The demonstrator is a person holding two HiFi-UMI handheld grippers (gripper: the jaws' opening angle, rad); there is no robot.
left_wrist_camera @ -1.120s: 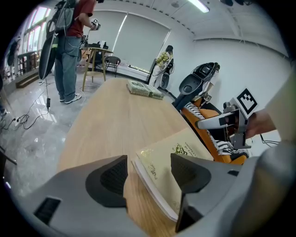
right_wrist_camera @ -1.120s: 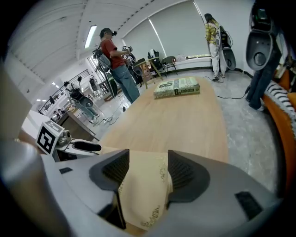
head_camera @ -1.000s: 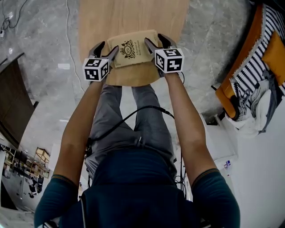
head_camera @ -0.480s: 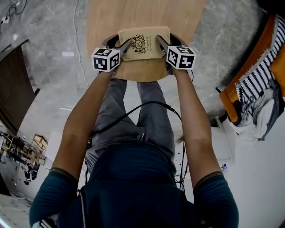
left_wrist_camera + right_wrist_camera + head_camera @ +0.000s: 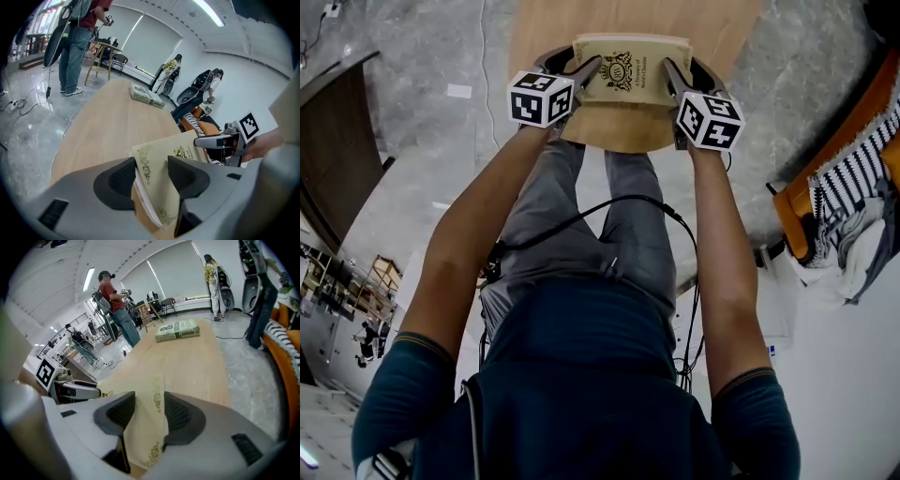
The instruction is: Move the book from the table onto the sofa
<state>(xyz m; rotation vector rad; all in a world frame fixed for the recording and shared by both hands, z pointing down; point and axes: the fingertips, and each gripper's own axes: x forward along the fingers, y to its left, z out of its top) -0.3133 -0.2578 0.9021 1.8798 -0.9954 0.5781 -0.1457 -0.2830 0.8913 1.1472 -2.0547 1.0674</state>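
At table (image 5: 722, 37) near end, book (image 5: 630, 70) cover up, long axis left-right, title toward person (image 5: 581, 375)

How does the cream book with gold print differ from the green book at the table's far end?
The cream gold-printed book is tilted up from the wooden table; the green book lies flat on it. The cream book is pinched by the left tongs and the right tongs, jaws closing on it; the green book is untouched. Both are closed.
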